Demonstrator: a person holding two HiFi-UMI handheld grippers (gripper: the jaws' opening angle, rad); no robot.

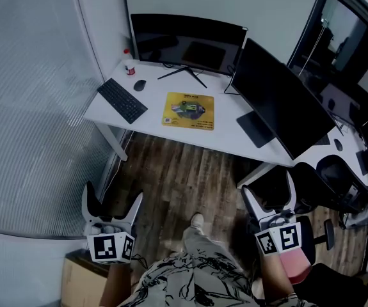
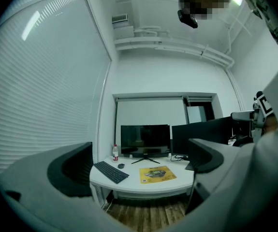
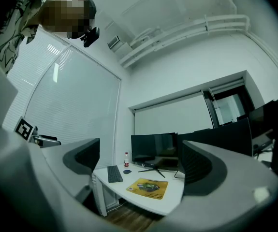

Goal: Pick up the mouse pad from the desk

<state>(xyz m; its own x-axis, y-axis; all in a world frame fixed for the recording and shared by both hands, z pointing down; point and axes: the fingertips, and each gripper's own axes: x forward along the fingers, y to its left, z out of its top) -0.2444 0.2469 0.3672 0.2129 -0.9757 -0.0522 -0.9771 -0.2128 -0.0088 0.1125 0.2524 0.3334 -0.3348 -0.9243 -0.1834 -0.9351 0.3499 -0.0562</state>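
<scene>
The mouse pad lies well ahead, long side crosswise, midway between left hand-held gripper and right hand-held gripper (both spread wide, holding nothing).

A black keyboard lay at the left end of the white desk, with a dark mouse just behind it and a red-capped bottle near the corner. One dark monitor stood at the back, and a second monitor stood angled to its right. A black office chair stood on the wooden floor.
</scene>
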